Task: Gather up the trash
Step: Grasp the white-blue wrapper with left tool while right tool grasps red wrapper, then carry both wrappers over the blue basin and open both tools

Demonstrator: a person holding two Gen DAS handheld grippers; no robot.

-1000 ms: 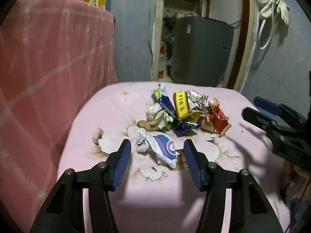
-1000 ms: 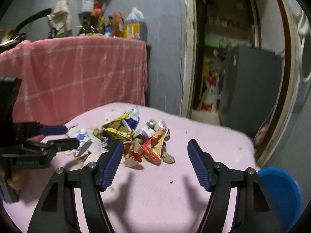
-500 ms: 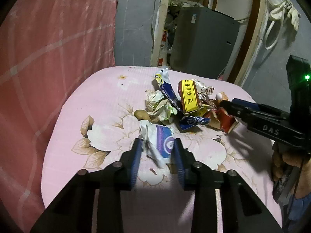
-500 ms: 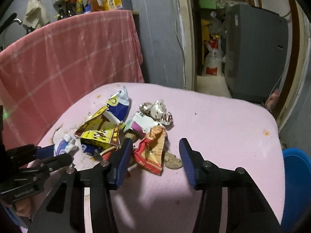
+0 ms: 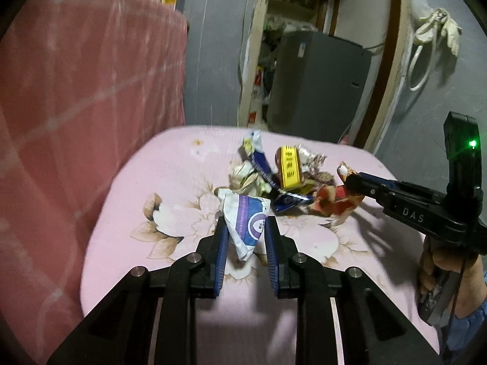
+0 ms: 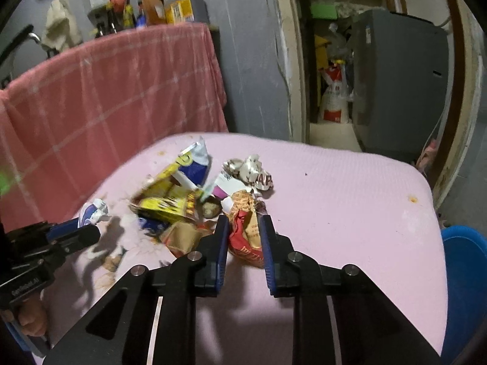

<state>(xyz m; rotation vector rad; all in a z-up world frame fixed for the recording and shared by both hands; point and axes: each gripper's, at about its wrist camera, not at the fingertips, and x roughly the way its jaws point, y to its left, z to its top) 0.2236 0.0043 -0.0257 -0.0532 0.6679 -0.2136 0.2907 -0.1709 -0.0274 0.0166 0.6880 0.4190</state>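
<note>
Near the middle of the pink table (image 5: 158, 164), a heap of crumpled wrappers (image 5: 283, 176) sits waiting, and both claws are going in at once. The left gripper (image 5: 245, 228) is closing on a white-and-purple wrapper (image 5: 248, 222) at the heap's near edge, pads squeezing its sides, the crinkled film already pinched between them. Over on the far side, toward the table's right edge, the right gripper (image 6: 243, 228) is closing too, its pads narrow around a red wrapper (image 6: 246, 237) that bulges up between them. Both pieces look feather-light and soft, thin foil or paper that will fold and give under pressure, not resist it. That means a grip in the thick, bunched middle should hold best; a loose flap could slide out or tear. The slick printed film may slip, I reckon, so a firm pinch is wanted. The rest of the heap, a yellow packet (image 6: 164, 203), a blue-and-white bag (image 6: 194, 167) and a silvery ball (image 6: 249, 167), lies just behind, touching or nearly so, and could drag along. A blue bin (image 6: 462, 273) stands beside the table's right edge, a likely home for all this.
</note>
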